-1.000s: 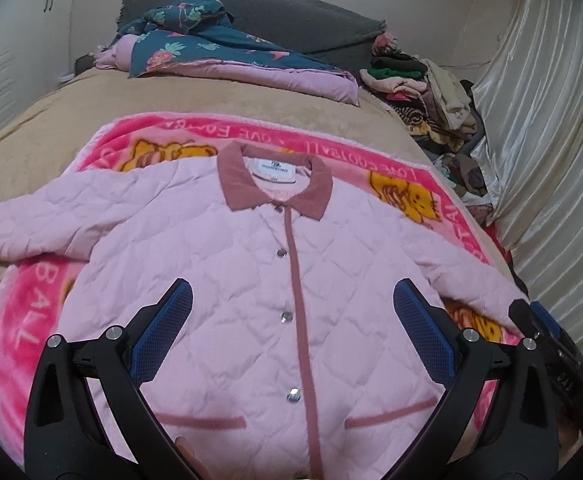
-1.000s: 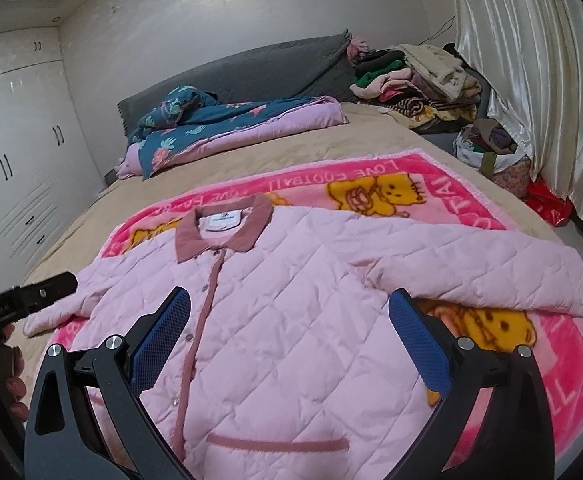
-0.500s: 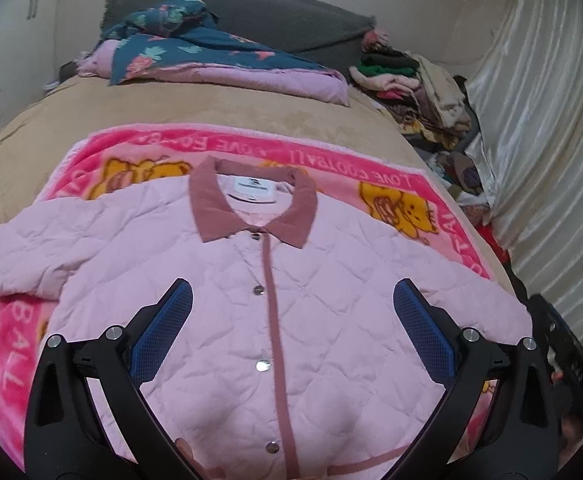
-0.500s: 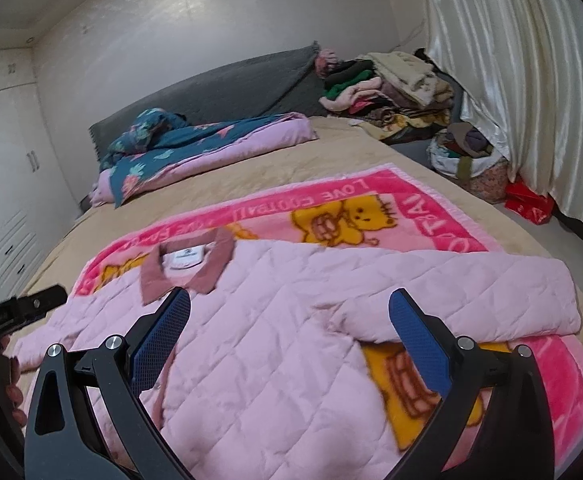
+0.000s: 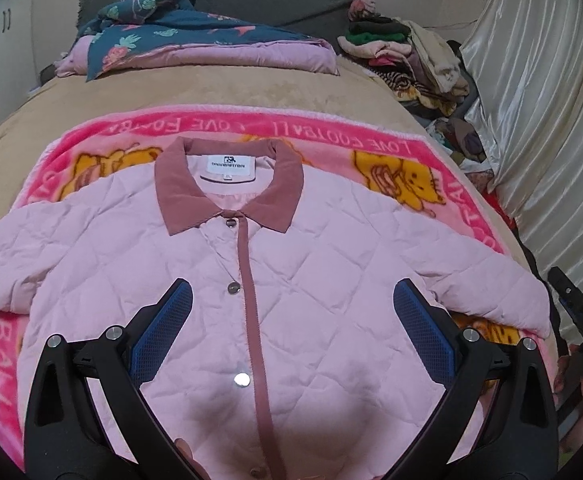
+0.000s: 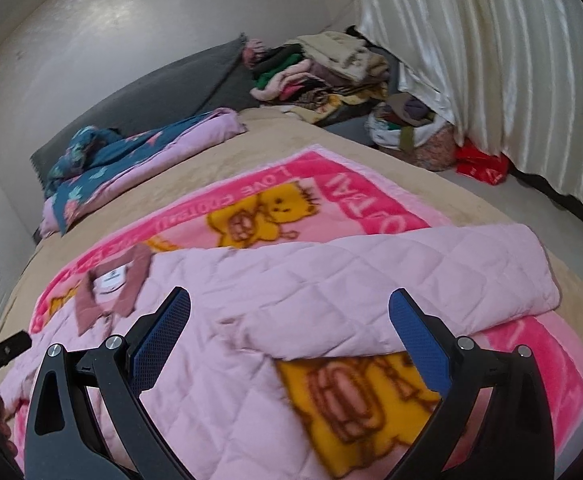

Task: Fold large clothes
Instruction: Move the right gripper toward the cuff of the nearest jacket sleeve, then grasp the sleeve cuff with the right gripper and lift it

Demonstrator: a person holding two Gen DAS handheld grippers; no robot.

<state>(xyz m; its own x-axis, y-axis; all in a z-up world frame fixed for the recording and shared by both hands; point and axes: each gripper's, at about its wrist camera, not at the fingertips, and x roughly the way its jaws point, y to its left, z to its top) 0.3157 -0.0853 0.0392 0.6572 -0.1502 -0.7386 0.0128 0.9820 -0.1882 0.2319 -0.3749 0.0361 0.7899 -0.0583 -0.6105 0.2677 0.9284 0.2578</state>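
The pink jacket [image 5: 291,300] lies flat and buttoned on the blanket [image 5: 391,148] on the bed. Both grippers have advanced: the left gripper [image 5: 291,328] hangs over the chest, the right gripper [image 6: 289,336] has swung toward the right sleeve [image 6: 431,272]. Both stand apart, empty. Folding has not begun.

Left gripper [image 5: 291,312]: two black angular fingers, each faced with a blue cross-hatched pad [image 5: 161,334] on its inner side; silver round screws [image 5: 113,332] at the linkage joints. Right gripper [image 6: 289,312]: identical build; seen at 3 o'clock of the left wrist view, its black body carries white lettering
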